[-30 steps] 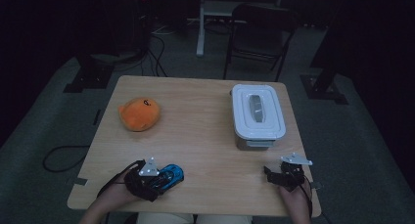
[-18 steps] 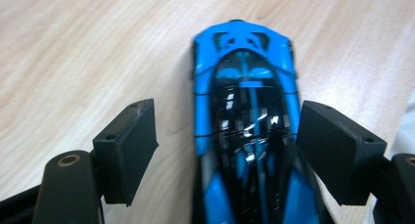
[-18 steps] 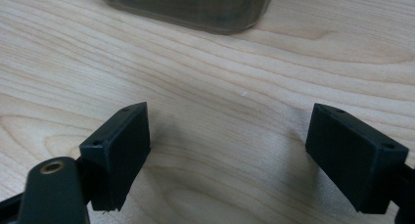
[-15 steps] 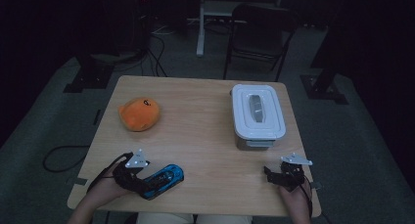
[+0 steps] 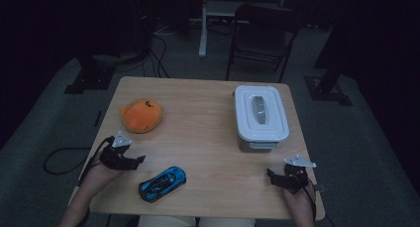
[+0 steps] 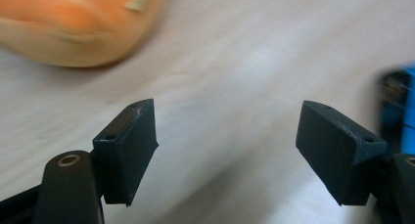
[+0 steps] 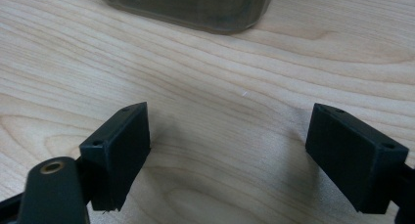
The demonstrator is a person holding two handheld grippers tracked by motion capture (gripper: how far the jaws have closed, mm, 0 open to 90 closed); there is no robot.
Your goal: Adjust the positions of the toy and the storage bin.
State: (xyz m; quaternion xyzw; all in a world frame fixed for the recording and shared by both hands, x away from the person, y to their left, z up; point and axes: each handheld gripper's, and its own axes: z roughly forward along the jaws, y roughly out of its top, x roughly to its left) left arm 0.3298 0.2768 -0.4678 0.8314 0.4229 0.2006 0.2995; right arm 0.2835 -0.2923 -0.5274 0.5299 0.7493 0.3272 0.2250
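1. Left tool (image 5: 138, 160): jaws apart, nothing between them. Sits at the near left of the surface (image 5: 198, 118), between the orange plush toy (image 5: 141, 115) and the blue toy car (image 5: 163, 183), apart from both.
2. Left gripper view: the orange plush toy (image 6: 78, 26) lies ahead to the upper left, blurred; the blue toy car (image 6: 399, 106) shows at the right edge, just beside the right jaw but outside the gap.
3. Right tool (image 5: 274, 176): jaws apart and empty, low over bare wood at the near right corner. The right gripper view shows the base of the lidded white container (image 7: 188, 6) ahead.
4. Blue toy car: rests free on the surface near the front edge, angled, between the 2 hands and closer to the left.
5. Step in hand, as judged: the left tool appears to be turning toward the plush toy. To do it well, centre the toy in the gap, come down over its middle and close gently, since soft fabric should yield and may slip if only pinched at the edge.
6. Lidded white container (image 5: 260, 115): lid on, at the far right, well apart from the toy.
7. Obstacles: none between left tool and plush toy; the car lies just behind the approach.
8. Surroundings: dark floor, a chair (image 5: 262, 28), stands and cables beyond the surface.
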